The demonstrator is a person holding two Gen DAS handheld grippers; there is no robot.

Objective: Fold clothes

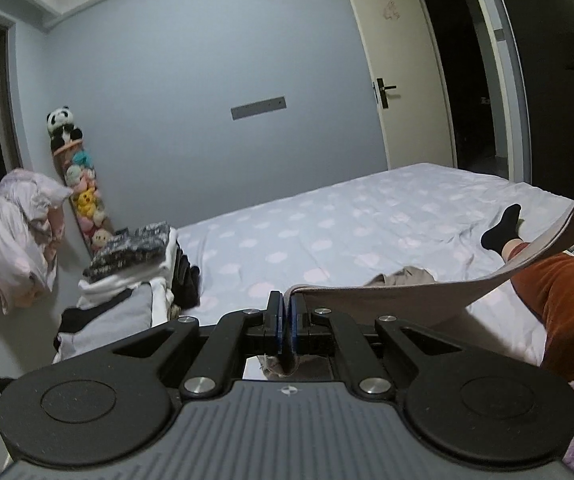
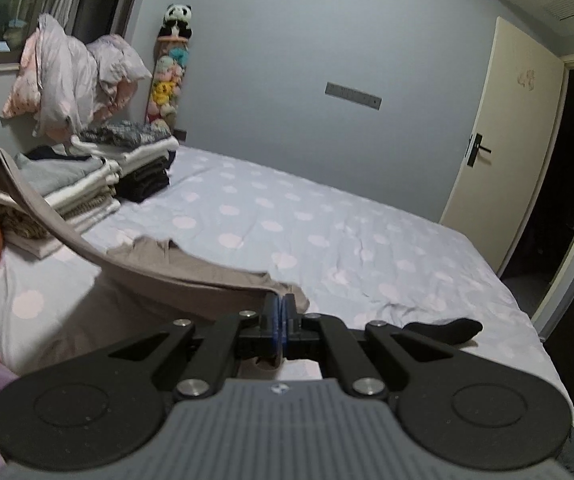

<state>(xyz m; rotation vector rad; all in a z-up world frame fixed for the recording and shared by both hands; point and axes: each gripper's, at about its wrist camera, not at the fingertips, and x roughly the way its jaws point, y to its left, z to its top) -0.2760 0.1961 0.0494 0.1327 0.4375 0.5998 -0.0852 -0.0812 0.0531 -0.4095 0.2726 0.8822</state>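
Both grippers are clamped tight, and that's the story right now: the left gripper [image 1: 287,300] has its jaws pressed together on one corner of the beige garment [image 1: 407,292], and the right gripper [image 2: 281,304] is pinched shut on the other corner of that same cloth [image 2: 175,268]. Between them the held edge hangs in a shallow curve above the bed [image 1: 327,216], while the rest of the fabric trails down onto the spotted sheet. Off to the left sit the stacks of folded clothes [image 2: 87,176], near the pillows [image 2: 71,80], so plenty looks done already. This looks like the carry-over part of a fold, and doing it well calls for keeping both corners level and the edge taut, no sag in the middle, then laying it down square on the far edge so the halves match. Watch the person's leg in rust trousers [image 1: 559,304] and the black sock [image 1: 503,232] just beside the cloth; dragging fabric across them could bunch the fold. A loose grip would drop a corner.
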